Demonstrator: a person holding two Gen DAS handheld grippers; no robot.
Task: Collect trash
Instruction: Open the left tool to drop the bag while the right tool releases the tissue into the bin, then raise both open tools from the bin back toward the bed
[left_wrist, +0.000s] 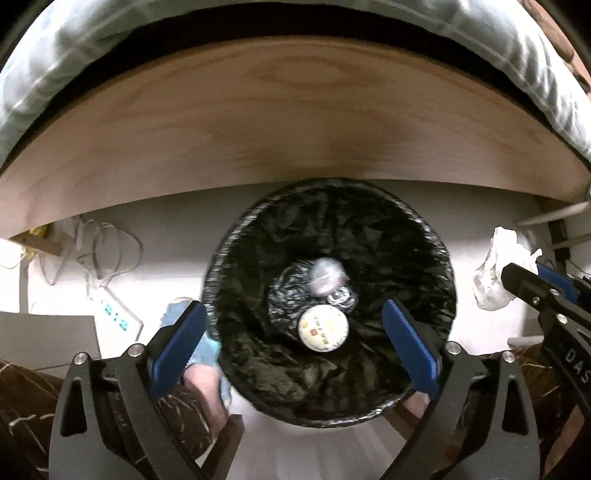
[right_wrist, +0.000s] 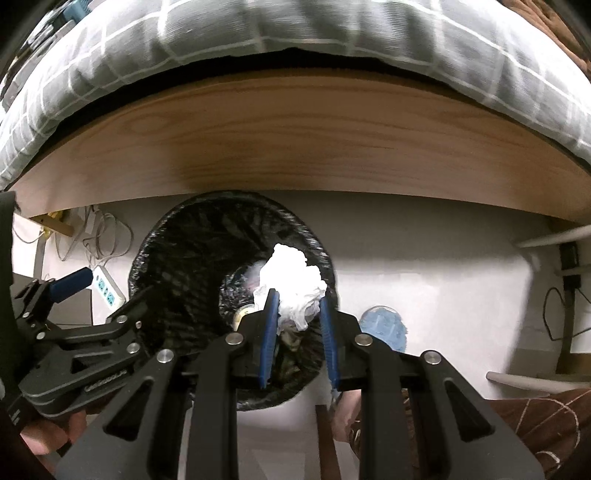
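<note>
A round bin lined with a black bag (left_wrist: 436, 258) stands on the white floor by a wooden bed frame; it also shows in the right wrist view (right_wrist: 173, 251). Inside lie a round white lid (left_wrist: 323, 328) and a blurred clear piece (left_wrist: 325, 277). My left gripper (left_wrist: 295, 328) is open and empty above the bin mouth. My right gripper (right_wrist: 297, 306) is shut on a crumpled white tissue (right_wrist: 291, 277) and holds it over the bin's right rim. The tissue also shows in the left wrist view (left_wrist: 495, 273), right of the bin.
The wooden bed side board (left_wrist: 288, 122) and grey checked duvet (right_wrist: 295, 33) lie beyond the bin. A white power strip (right_wrist: 107, 288) and tangled cables (left_wrist: 107, 251) lie on the floor at left. A blue slipper (right_wrist: 384, 325) and the person's feet are near the bin.
</note>
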